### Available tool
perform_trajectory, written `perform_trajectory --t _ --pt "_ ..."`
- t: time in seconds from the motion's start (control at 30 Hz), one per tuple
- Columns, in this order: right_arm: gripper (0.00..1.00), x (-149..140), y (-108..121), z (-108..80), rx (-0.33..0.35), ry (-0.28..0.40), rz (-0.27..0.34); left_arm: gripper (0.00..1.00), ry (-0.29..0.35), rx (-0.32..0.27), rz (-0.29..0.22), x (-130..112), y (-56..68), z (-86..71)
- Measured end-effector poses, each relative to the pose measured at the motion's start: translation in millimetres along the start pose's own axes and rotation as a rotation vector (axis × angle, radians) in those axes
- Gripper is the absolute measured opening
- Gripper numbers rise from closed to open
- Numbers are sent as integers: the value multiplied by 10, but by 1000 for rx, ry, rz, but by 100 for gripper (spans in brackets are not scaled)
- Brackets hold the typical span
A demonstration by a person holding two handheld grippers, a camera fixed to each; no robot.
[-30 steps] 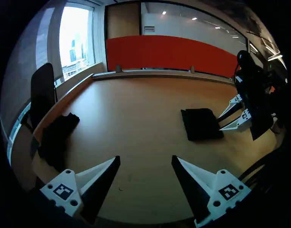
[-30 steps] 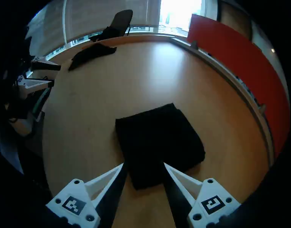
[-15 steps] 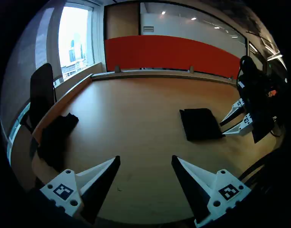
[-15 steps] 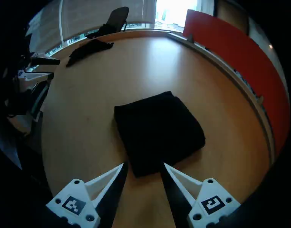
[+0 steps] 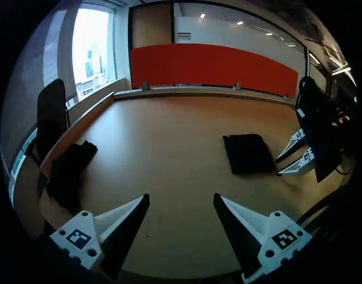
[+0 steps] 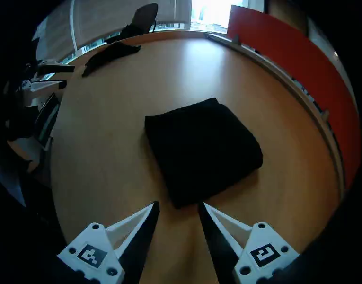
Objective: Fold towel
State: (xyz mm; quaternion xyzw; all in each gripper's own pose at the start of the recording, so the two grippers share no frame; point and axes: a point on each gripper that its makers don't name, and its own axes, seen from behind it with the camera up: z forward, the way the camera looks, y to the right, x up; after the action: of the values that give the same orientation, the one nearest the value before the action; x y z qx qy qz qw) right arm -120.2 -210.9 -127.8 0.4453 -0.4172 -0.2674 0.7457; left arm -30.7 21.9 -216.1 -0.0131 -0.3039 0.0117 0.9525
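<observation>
Two gripper views over one rounded wooden table (image 5: 171, 137).

(a) Table: it spreads ahead of both grippers, with a raised rim along its far edge.

(b) Red partition (image 5: 214, 66): it stands beyond the table's far edge, straight ahead of the left gripper and to the upper right in the right gripper view.

(c) Chair (image 5: 52, 113): dark, pushed against the table edge, far to the left of the left gripper.

(d) Folded towel (image 6: 204, 149): a black, roughly square packet lying flat on the wood directly ahead of the right gripper (image 6: 178, 204). Its nearest corner lies just beyond the fingertips and is not between them. In the left gripper view the towel (image 5: 248, 154) sits well ahead and to the right.

(e) Crumpled dark cloth (image 5: 69, 170): it lies at the table edge, ahead and left of the left gripper, beside the chair (whether it is another towel cannot be told).

(f) Left gripper (image 5: 181, 196): fingers spread wide, low over bare tabletop, well apart from the towel.

(g) Right gripper: fingers parted by a narrow gap, with bare wood between them. In the left gripper view its tips (image 5: 277, 167) point at the towel's right edge, just beside it.
</observation>
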Motion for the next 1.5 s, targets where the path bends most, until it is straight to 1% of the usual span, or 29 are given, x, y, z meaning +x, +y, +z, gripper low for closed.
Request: perform_trajectory --t 0.23,0.37,0.5,0.57,0.7,0.9,1.1,1.2,1.3,1.5 --pt "56 -55 -13 27 -3 -9 20 100 -2 0 -2 -20 3 -8" --pt "49 -67 -10 39 -6 -7 40 100 -3 0 -3 -23 1 -8" --pt "44 -66 -5 46 -11 -2 53 100 -2 -1 -2 -23 -2 -8" --pt "43 -62 -4 50 -13 0 57 100 -3 -1 -1 -26 -4 -9" --pt "34 -60 -5 69 -17 -1 63 100 -3 0 -2 -28 -14 -13" --pt "34 -64 7 83 -28 0 78 100 -3 3 -3 -35 -38 -18" --pt "21 -64 15 82 -36 4 96 100 -5 3 -5 -47 -43 -27" --pt "12 -69 8 79 -32 4 102 100 -5 2 -4 -50 -35 -30" --pt "5 -66 8 72 -31 6 105 100 -5 1 -4 -54 -27 -34" --pt "3 -29 13 52 -29 21 112 100 -4 -1 -4 -52 -13 -44"
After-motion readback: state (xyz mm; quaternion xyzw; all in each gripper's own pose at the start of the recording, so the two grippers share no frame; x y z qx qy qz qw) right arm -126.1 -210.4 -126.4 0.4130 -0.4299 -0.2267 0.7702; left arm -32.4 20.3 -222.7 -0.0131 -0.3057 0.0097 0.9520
